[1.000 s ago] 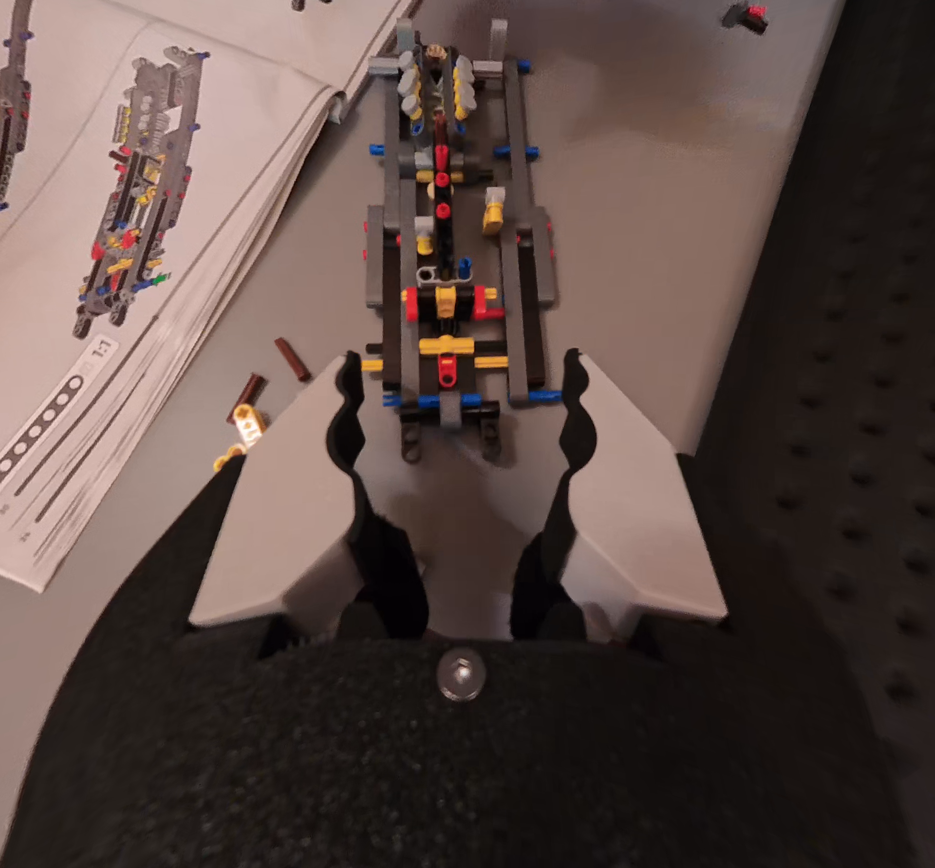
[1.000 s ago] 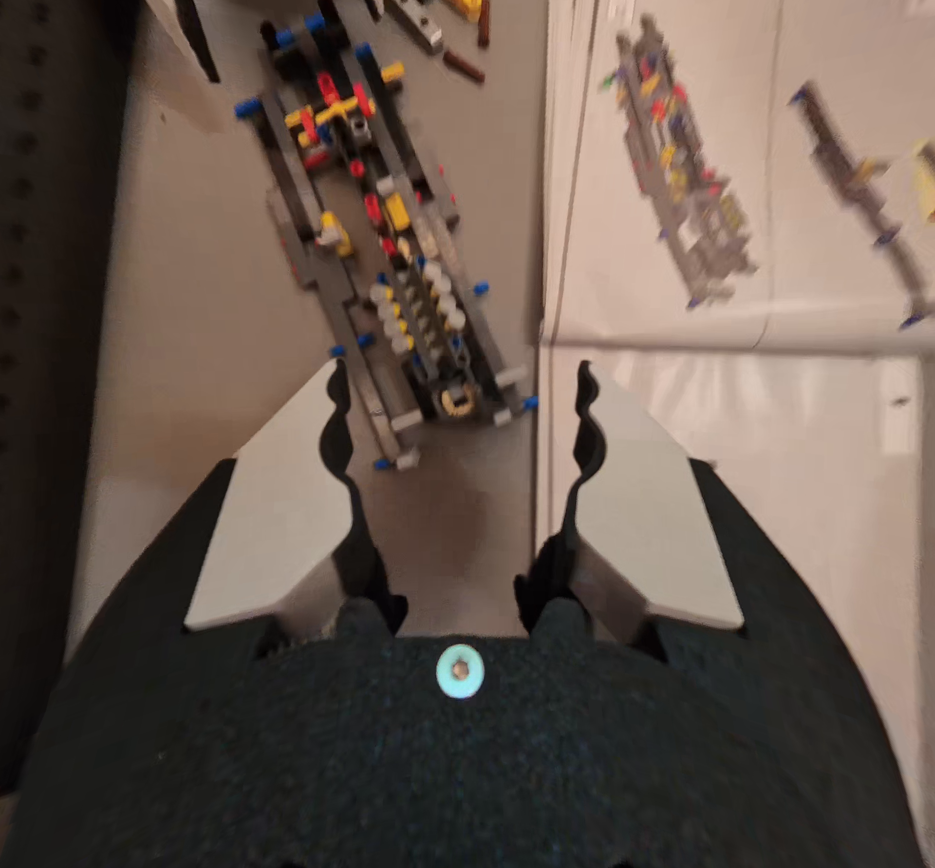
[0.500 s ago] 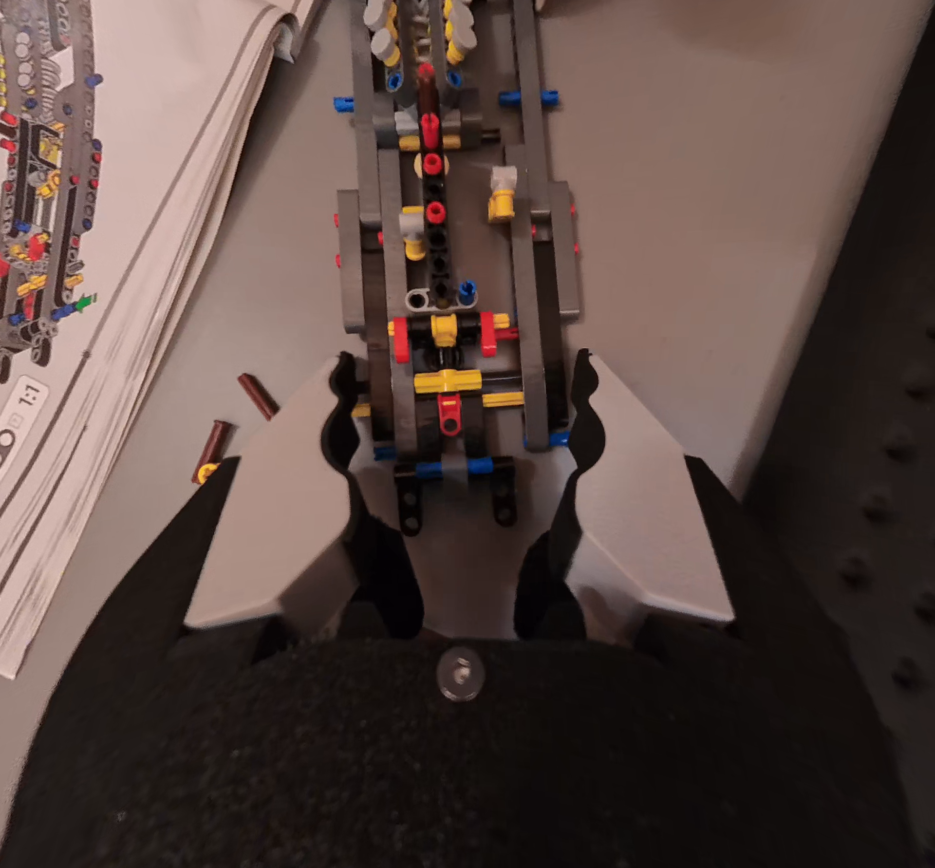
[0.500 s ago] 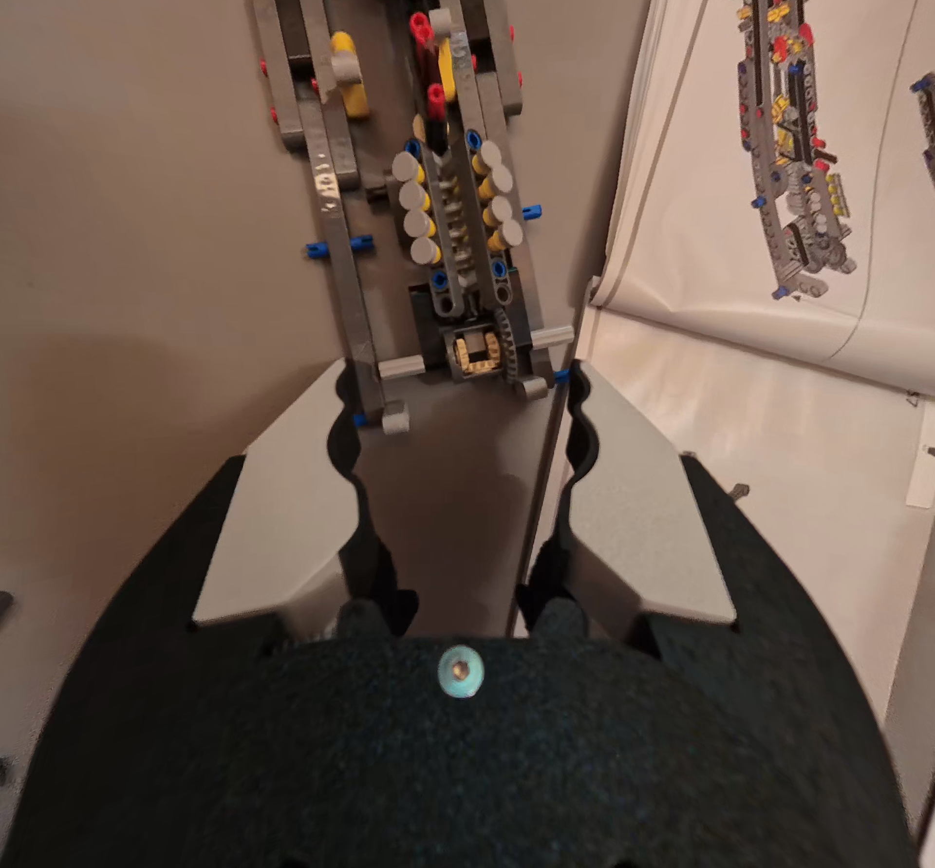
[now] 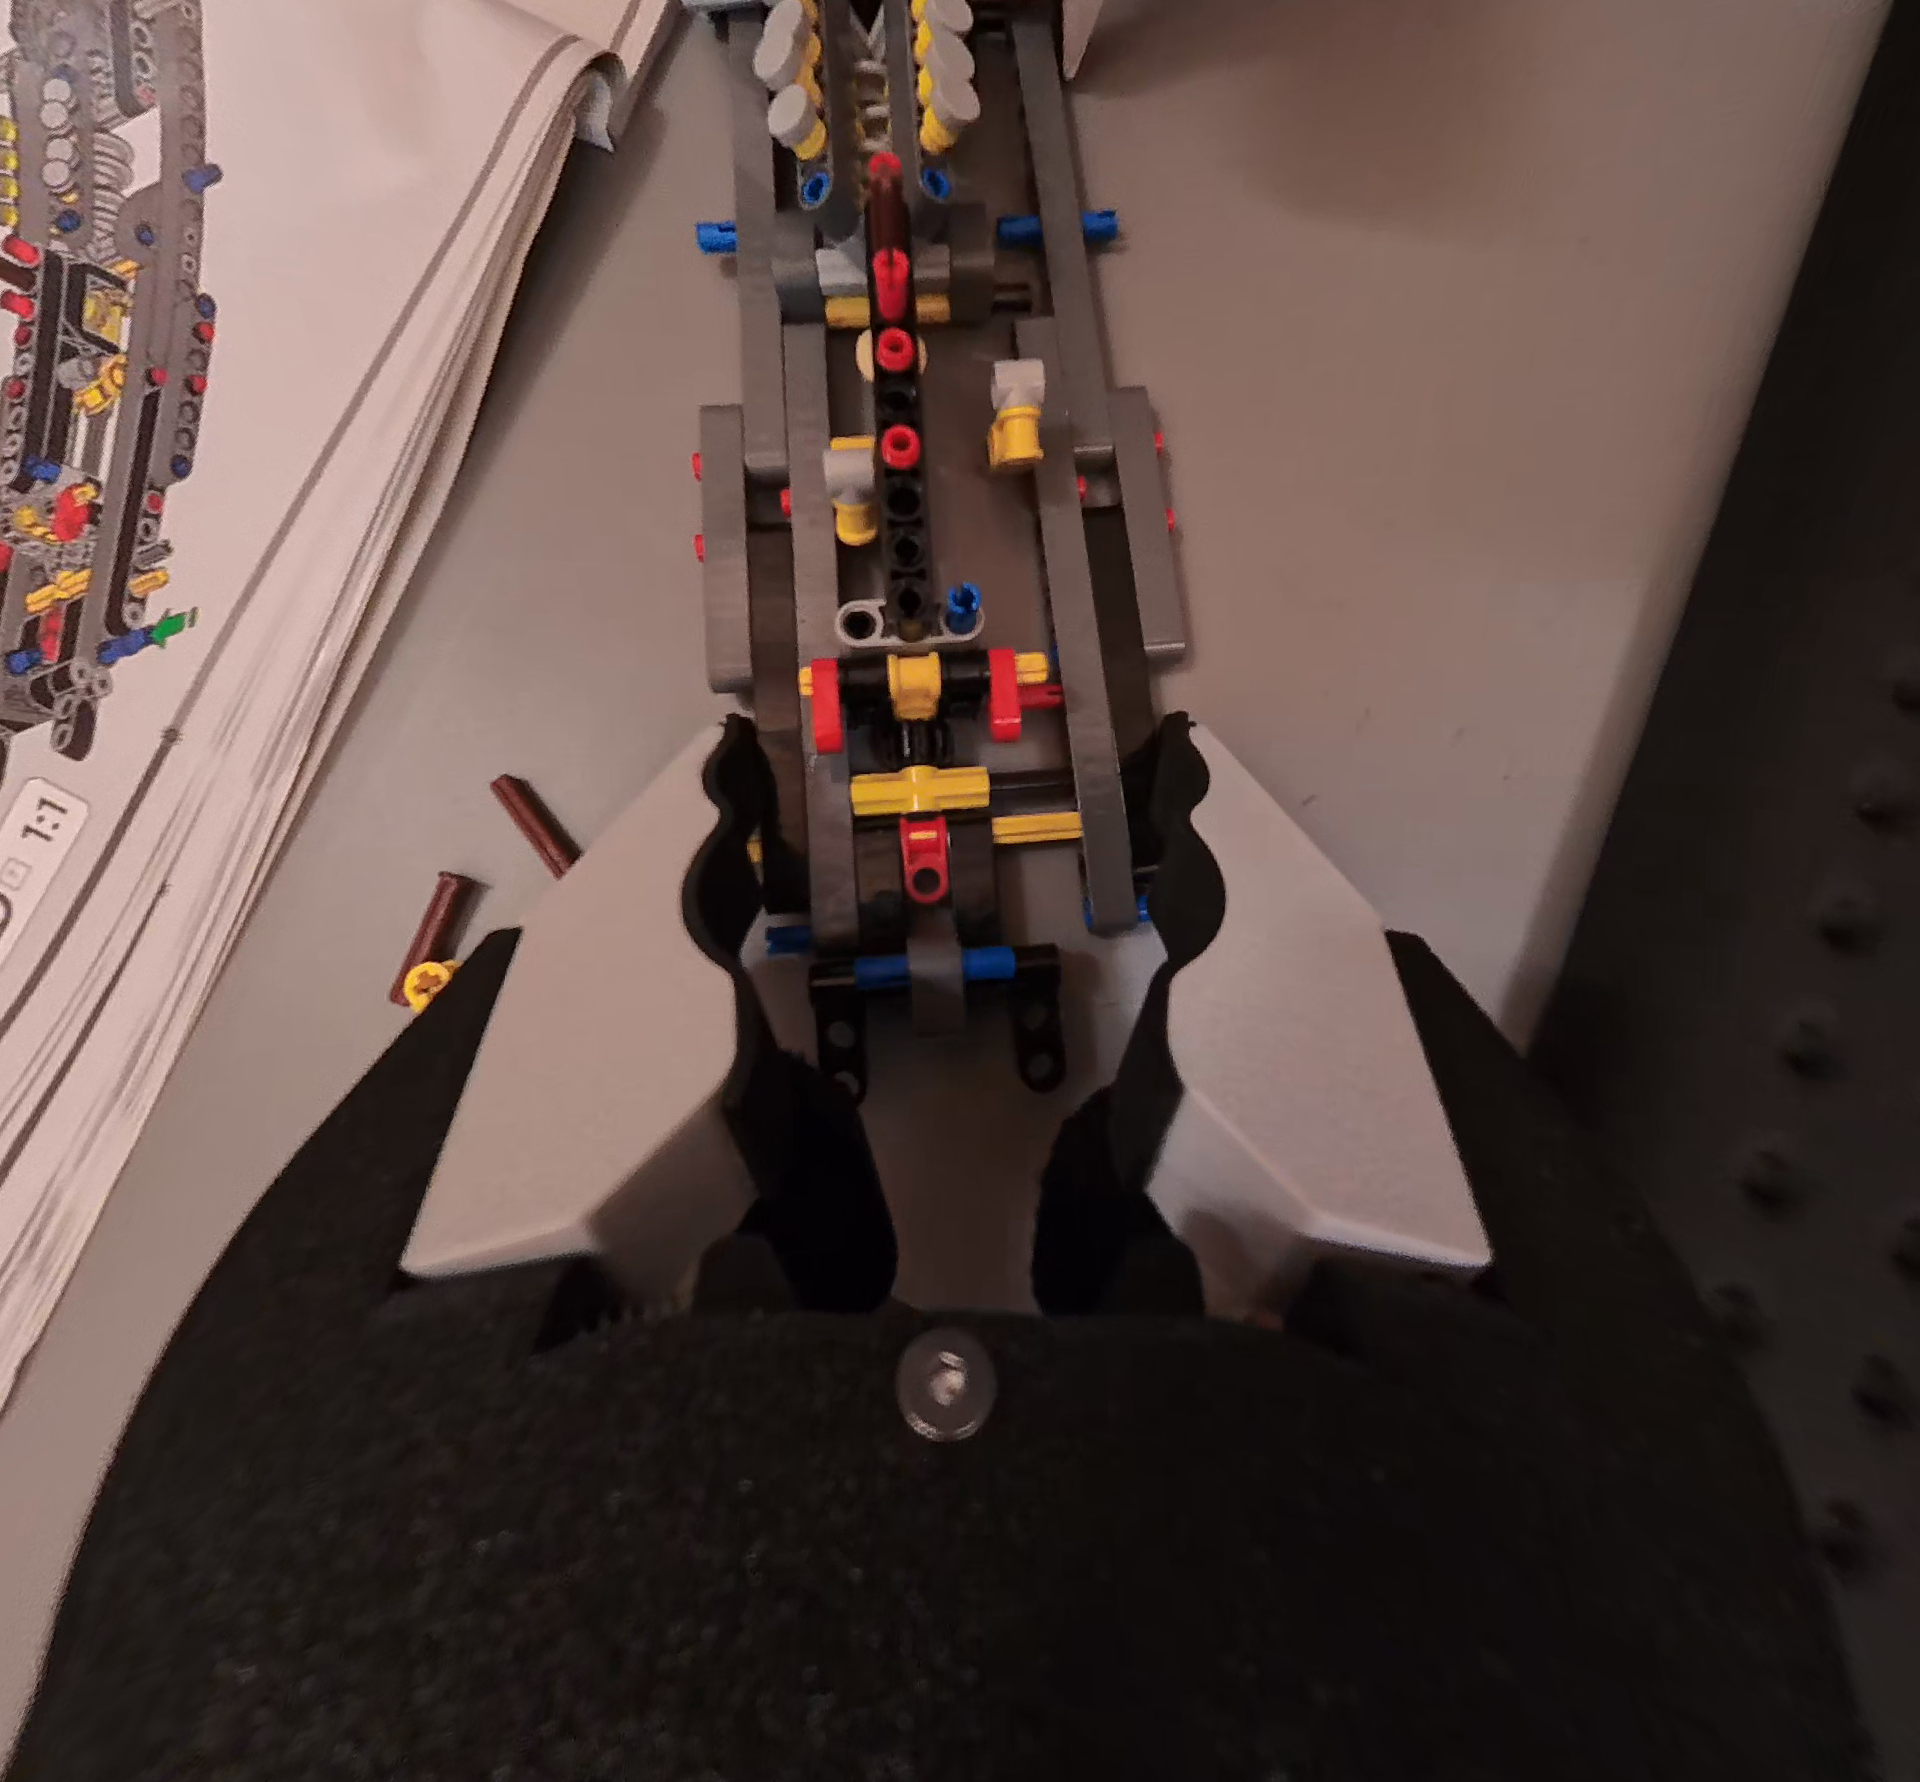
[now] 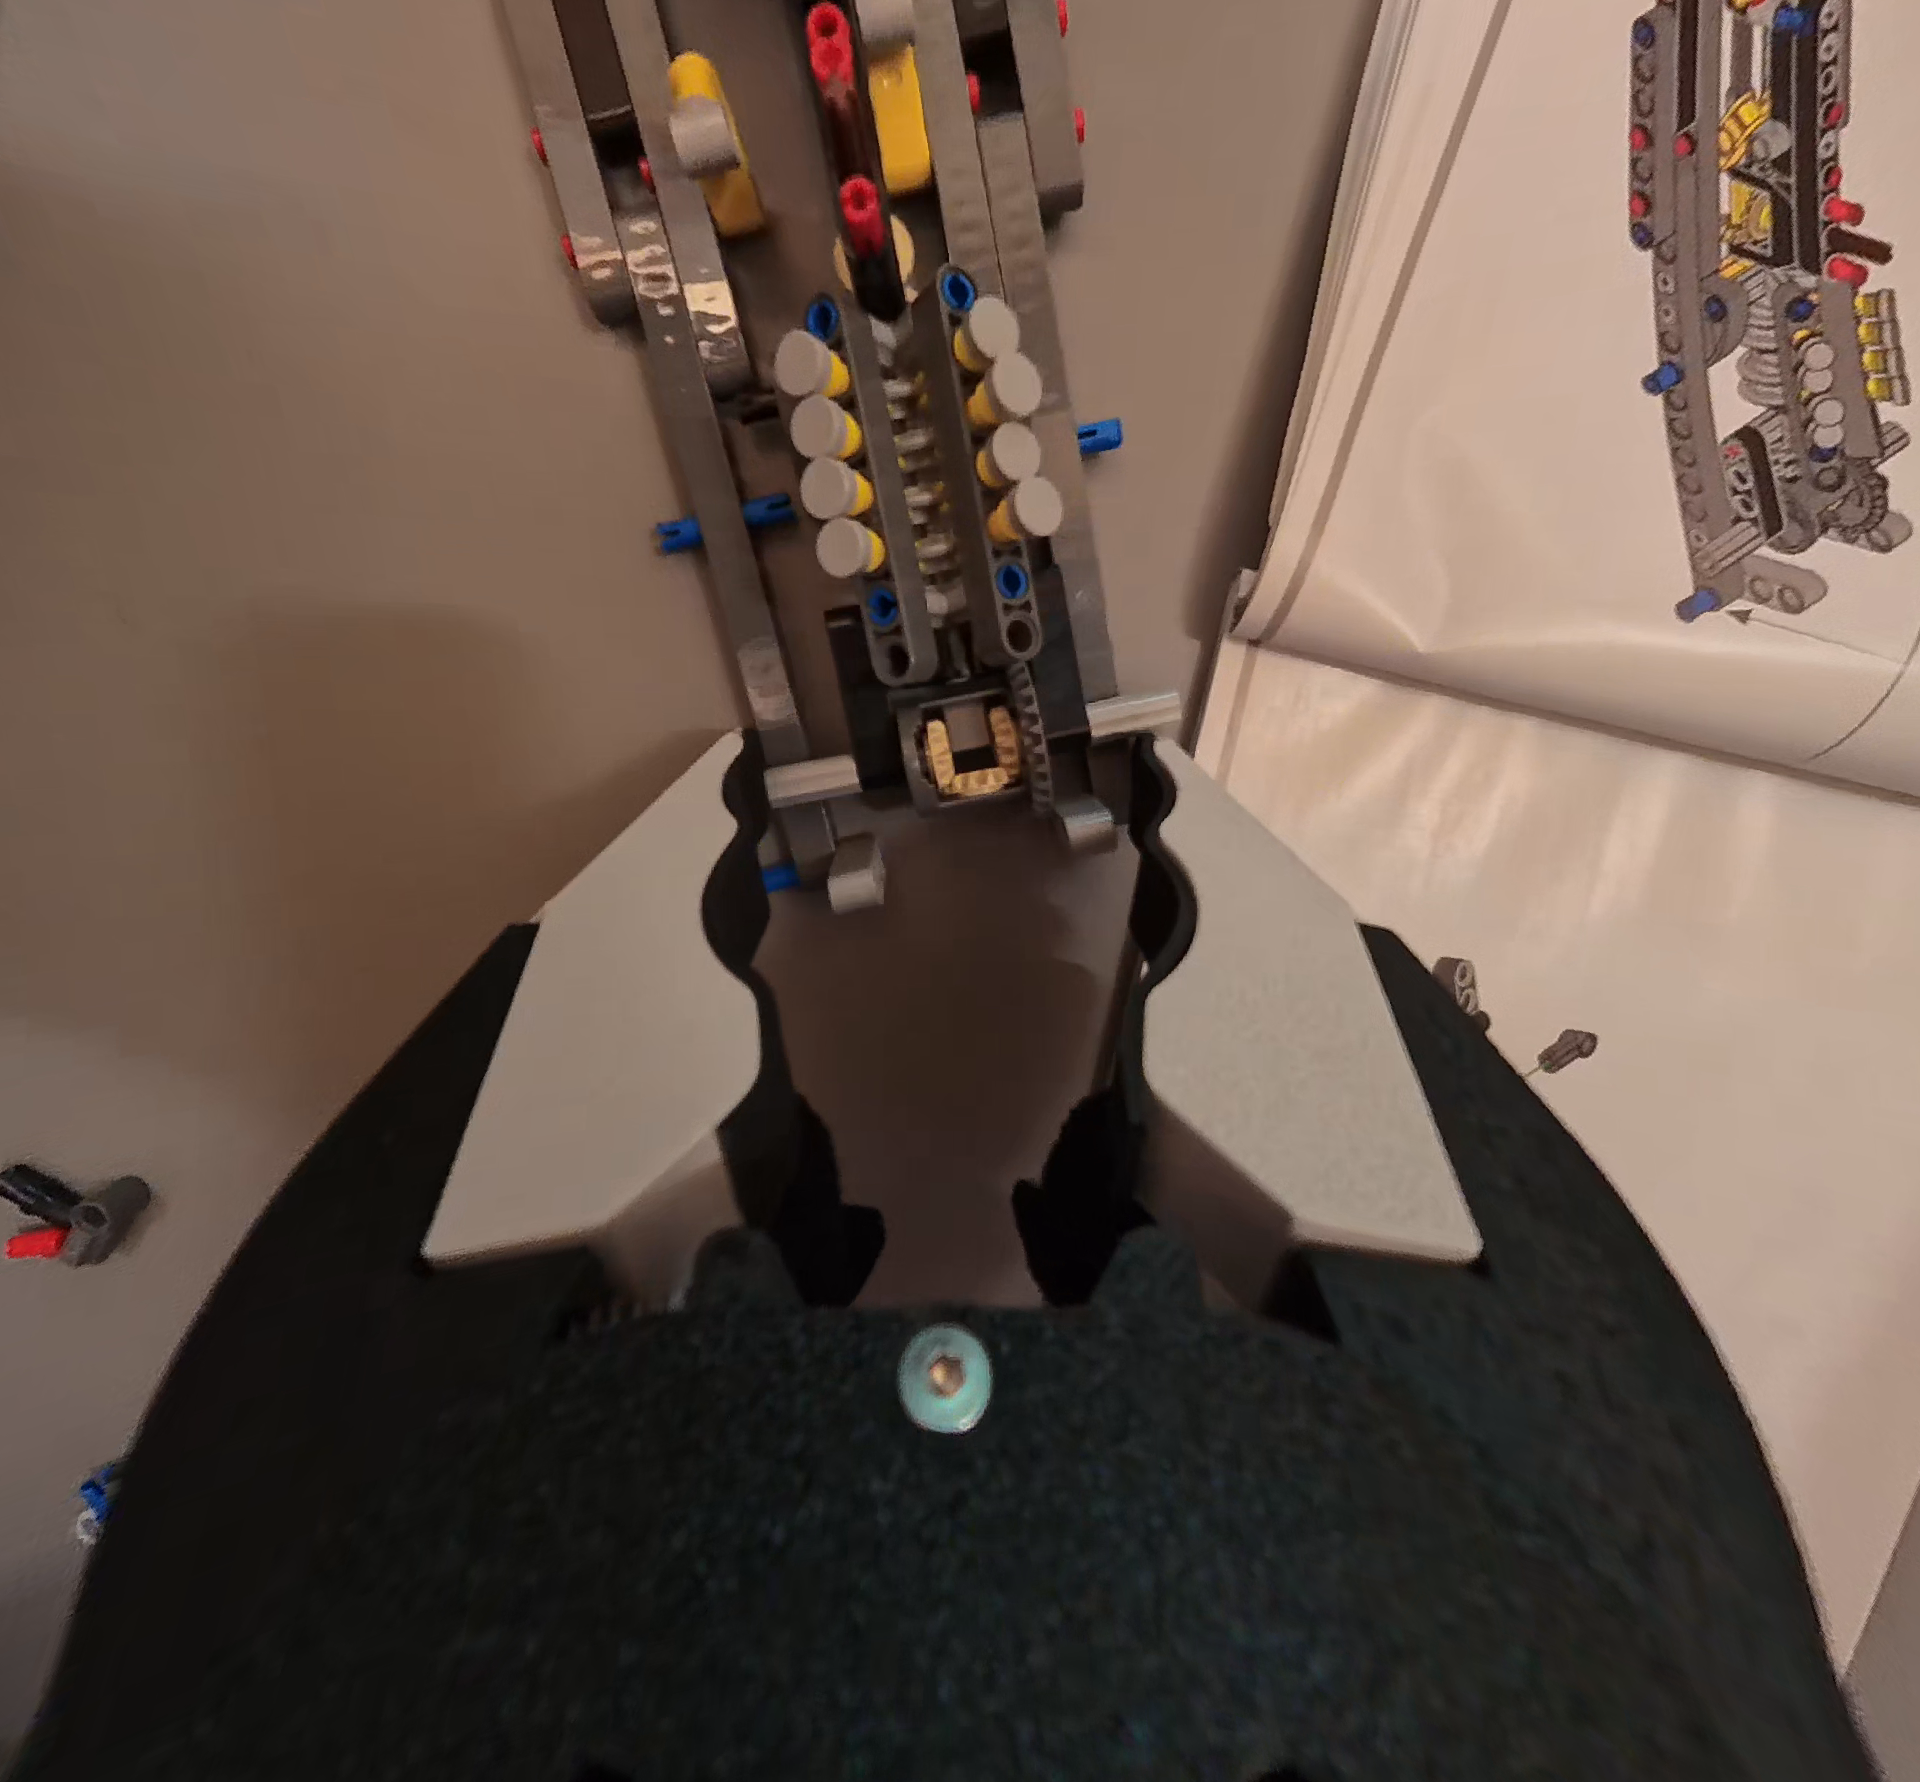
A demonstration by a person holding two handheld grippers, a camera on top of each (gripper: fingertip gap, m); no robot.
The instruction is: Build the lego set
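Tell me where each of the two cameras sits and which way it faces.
Left wrist view: mounted behind the left tongs, looking down along the lego chassis from its end with the yellow cross pieces; open tongs straddle that end; instruction booklet at left.
Right wrist view: mounted behind the right tongs, looking down from the opposite, gear end; open tongs flank it; booklet at right.
Shared: chassis, booklet and grey table, seen from opposing ends.

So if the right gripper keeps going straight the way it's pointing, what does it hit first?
Probably the near end of the lego chassis: the right gripper is open with that end between its fingertips, so its cross axle and tan gear come first. Depth is unclear.
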